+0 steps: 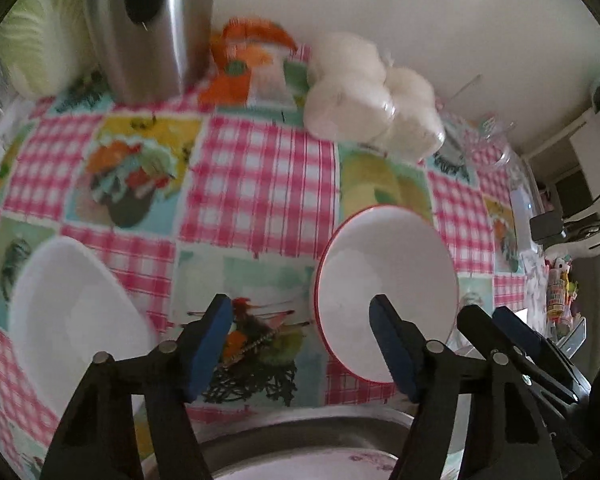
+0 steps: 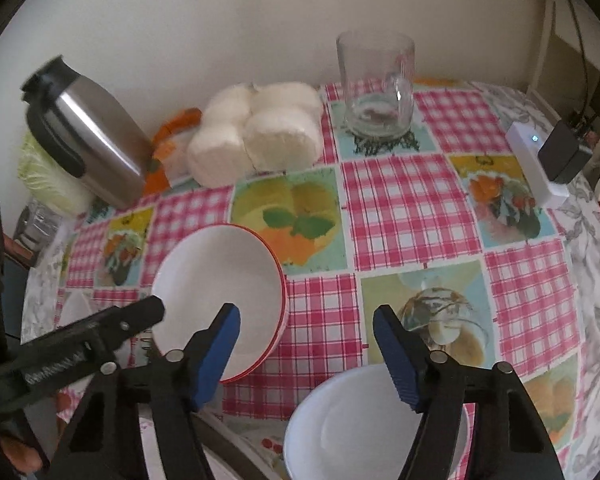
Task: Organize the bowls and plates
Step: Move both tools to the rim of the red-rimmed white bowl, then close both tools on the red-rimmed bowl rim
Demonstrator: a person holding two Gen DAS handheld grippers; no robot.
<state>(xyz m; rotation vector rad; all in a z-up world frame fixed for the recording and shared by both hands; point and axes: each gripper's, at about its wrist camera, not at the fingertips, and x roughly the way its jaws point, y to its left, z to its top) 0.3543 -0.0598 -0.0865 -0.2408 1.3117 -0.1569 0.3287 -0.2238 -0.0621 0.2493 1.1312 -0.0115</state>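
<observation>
— Nearest? Left gripper (image 1: 302,344) gaping wide, holding nothing; right gripper (image 2: 306,354) likewise, just beside it.

— And the red-rimmed bowl (image 1: 384,292)?

— Upright on the checked tablecloth (image 1: 259,184), straddled by the right finger of the left gripper; round, so no long axis. Probably left nearer.

— Room?

— White bowl (image 1: 71,316) off left, another white bowl (image 2: 364,420) under the right gripper. Farther back: flask (image 2: 87,140), glass mug (image 2: 376,84), wall.

Open left gripper (image 1: 302,344) beside red-rimmed bowl (image 1: 384,284)
</observation>
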